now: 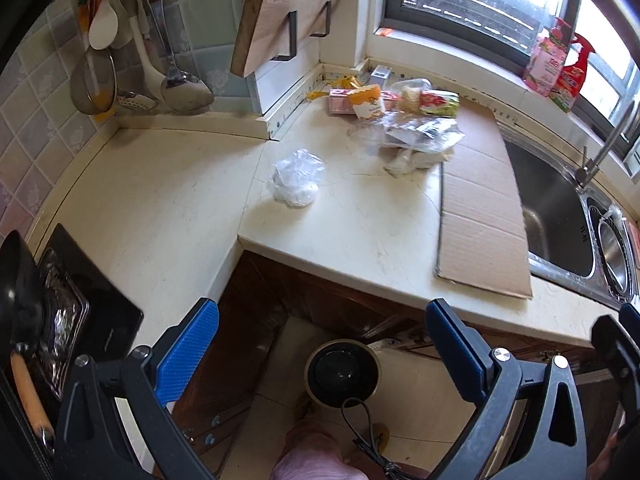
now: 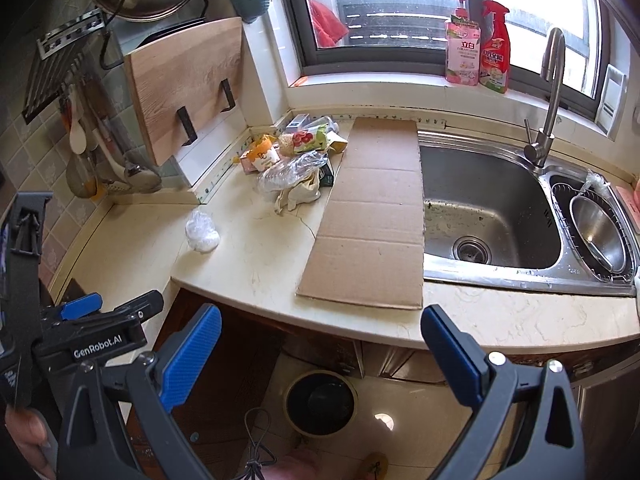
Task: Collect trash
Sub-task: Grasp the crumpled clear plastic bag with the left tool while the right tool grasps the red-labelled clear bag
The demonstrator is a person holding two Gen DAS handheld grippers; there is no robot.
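A crumpled clear plastic bag [image 1: 296, 178] [image 2: 202, 230] lies alone on the cream countertop [image 1: 168, 200]. Farther back in the corner is a pile of wrappers and packets [image 1: 400, 116] [image 2: 296, 156], with a flat cardboard sheet [image 1: 480, 208] [image 2: 372, 216] beside it. A round dark trash bin [image 1: 342, 374] [image 2: 320, 404] stands on the floor below the counter edge. My left gripper [image 1: 320, 344] is open, held off the counter above the bin, with nothing in it. My right gripper [image 2: 320, 352] is open too, in front of the cardboard's near edge.
A steel sink [image 2: 488, 208] with a faucet [image 2: 548, 92] lies right of the cardboard. A metal bowl [image 2: 596, 232] sits in the small basin. Two bottles [image 2: 476, 48] stand on the windowsill. A wooden cutting board [image 2: 184, 88] and hanging utensils [image 1: 120, 56] line the wall. A stove with a pan [image 1: 24, 300] is at left.
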